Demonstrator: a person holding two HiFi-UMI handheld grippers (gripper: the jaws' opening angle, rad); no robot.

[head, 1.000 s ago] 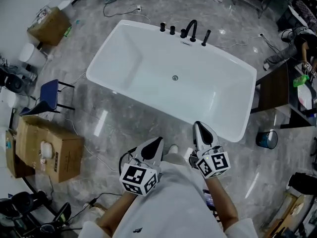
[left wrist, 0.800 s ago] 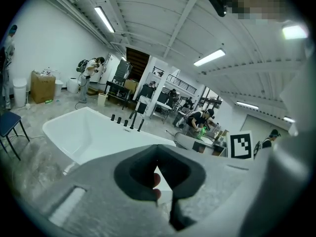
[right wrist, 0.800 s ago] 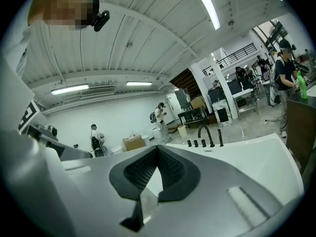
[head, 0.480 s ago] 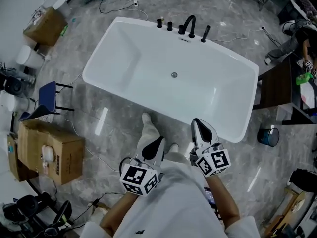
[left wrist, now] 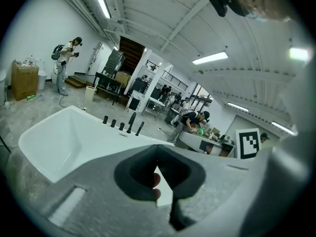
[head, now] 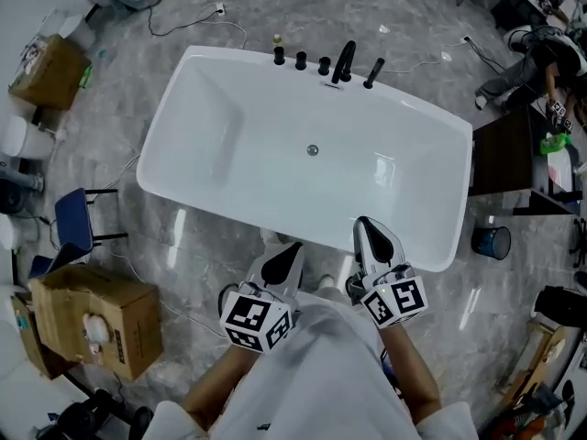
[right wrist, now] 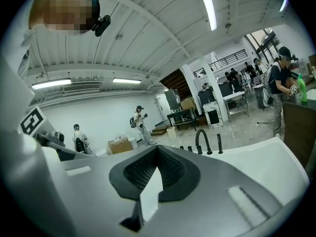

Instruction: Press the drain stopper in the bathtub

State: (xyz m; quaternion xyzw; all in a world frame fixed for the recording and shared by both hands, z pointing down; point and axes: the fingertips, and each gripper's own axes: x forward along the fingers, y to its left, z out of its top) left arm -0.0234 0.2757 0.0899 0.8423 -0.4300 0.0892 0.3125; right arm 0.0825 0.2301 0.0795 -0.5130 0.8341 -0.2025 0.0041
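Nothing is pressed yet. The drain stopper (head: 312,150) sits on the bathtub (head: 211,145) floor, well ahead of the fingers. The left gripper (head: 293,248) and right gripper (head: 365,225) are both clenched and empty.

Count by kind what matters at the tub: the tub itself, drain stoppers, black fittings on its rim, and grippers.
bathtub: 1
drain stopper: 1
black rim fittings: 5
grippers, left gripper and right gripper: 2
Total: 9
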